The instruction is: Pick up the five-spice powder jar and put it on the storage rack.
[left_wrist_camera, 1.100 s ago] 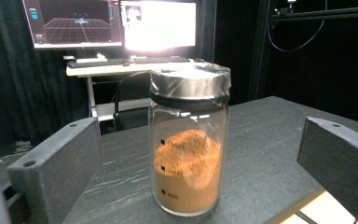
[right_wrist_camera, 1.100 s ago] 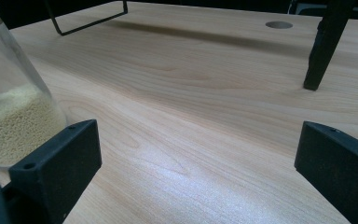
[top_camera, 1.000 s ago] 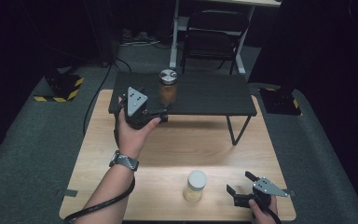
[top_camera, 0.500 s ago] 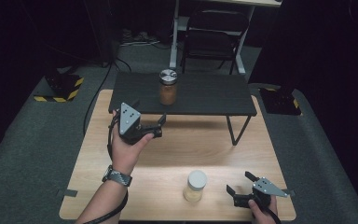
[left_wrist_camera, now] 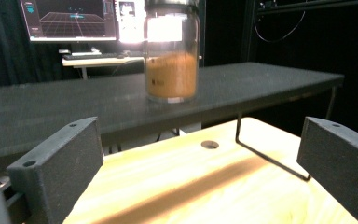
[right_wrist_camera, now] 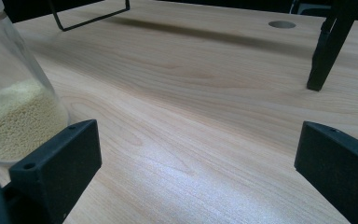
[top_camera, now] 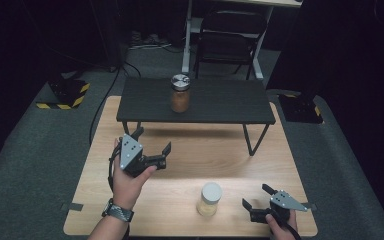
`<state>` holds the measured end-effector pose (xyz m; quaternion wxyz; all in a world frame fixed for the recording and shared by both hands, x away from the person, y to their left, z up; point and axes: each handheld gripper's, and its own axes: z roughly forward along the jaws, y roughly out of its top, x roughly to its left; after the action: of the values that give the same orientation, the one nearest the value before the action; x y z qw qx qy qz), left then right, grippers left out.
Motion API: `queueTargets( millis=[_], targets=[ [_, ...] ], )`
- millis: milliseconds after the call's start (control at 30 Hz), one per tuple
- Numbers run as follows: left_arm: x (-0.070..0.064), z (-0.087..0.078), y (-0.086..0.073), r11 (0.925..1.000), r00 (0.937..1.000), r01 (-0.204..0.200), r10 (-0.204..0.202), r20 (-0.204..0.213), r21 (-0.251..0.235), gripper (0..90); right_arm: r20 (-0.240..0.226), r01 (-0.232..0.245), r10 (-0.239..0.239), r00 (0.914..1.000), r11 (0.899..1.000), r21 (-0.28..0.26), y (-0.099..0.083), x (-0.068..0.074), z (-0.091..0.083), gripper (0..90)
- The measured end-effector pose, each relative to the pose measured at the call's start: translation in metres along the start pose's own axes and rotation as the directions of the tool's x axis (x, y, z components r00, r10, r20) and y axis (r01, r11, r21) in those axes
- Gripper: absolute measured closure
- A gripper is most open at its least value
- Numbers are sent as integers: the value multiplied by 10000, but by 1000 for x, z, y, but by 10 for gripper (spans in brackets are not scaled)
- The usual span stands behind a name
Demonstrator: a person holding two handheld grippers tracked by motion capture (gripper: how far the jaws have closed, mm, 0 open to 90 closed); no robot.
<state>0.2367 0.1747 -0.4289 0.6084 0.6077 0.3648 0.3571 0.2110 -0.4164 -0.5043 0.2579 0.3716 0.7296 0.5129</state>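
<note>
Brown-filled jar (top_camera: 180, 93), silver-lidded, stands upright on black shelf (top_camera: 220, 102); both grippers' fingers spread.

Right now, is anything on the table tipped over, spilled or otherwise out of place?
Nothing stands out. The brown-filled jar stands upright on the black shelf, the pale-filled jar upright on the wooden table, both lidded. No spill shows. Both grippers, left and right, are open.
</note>
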Motion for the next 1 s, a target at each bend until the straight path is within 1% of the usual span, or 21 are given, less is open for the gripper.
queueTargets(
  millis=[33,67,100,133,200,267,333,367,433,467,500,567,600,633,667,700,800,833,867,900,1000],
  targets=[
    [0,-2,-3,10000,10000,7,-7,20,33,4,-5,11,-10,10000,10000,10,0,0,0,1],
    [0,-6,-10,10000,10000,-32,32,72,73,4,-12,29,-29,10000,10000,16,0,0,0,1],
    [0,-6,-10,10000,10000,-32,32,72,73,4,-12,29,-29,10000,10000,16,0,0,0,1],
    [0,-11,-18,10000,9999,28,-29,97,94,4,-19,50,-50,10000,10000,11,0,0,0,1],
    [0,-13,-20,9999,9999,44,-46,104,106,4,-23,54,-54,10000,10000,6,0,0,0,1],
    [-1,-17,-26,9999,9999,11,-13,117,153,4,-34,31,-31,10000,10000,16,0,0,0,1],
    [-2,-23,-36,9997,9998,102,-106,147,230,4,-34,23,-23,10000,10000,20,0,0,0,1],
    [-2,-23,-36,9997,9998,102,-106,147,230,4,-34,23,-23,10000,10000,20,0,0,0,1],
    [-3,-27,-42,9993,9997,156,-163,192,325,4,-32,30,-30,10000,10000,15,0,0,0,1],
    [-3,-32,-49,9988,9994,172,-185,287,468,4,-28,52,-52,10000,10000,7,0,0,0,1],
    [-3,-32,-49,9988,9994,172,-185,287,468,4,-28,52,-52,10000,10000,7,0,0,0,1],
    [-3,-37,-55,9980,9992,196,-216,331,597,4,-37,54,-54,10000,10000,24,0,0,0,1],
    [-4,-41,-60,9964,9988,274,-305,378,799,4,-43,62,-62,10000,10000,38,1,0,0,1],
    [-4,-41,-60,9964,9988,274,-305,378,799,4,-43,62,-62,10000,10000,38,1,0,0,1],
    [-5,-44,-65,9943,9988,263,-305,393,1034,4,-45,60,-60,10000,10000,39,1,0,0,1],
    [-5,-44,-65,9943,9988,263,-305,393,1034,4,-45,60,-60,10000,10000,39,1,0,0,1],
    [-5,-48,-72,9907,9981,415,-469,393,1298,4,-40,66,-66,10000,10000,38,1,1,0,1],
    [-5,-48,-75,9890,9980,417,-480,414,1418,4,-43,67,-67,10000,10000,39,1,1,0,1],
    [-4,-49,-79,9854,9976,446,-525,442,1641,4,-41,65,-65,10000,10000,44,1,1,0,1],
    [-4,-49,-79,9854,9976,446,-525,442,1641,4,-41,65,-65,10000,10000,44,1,1,0,1],
    [-4,-50,-85,9803,9978,385,-481,449,1935,4,-37,68,-67,10000,10000,46,1,1,0,1]
  ],
)
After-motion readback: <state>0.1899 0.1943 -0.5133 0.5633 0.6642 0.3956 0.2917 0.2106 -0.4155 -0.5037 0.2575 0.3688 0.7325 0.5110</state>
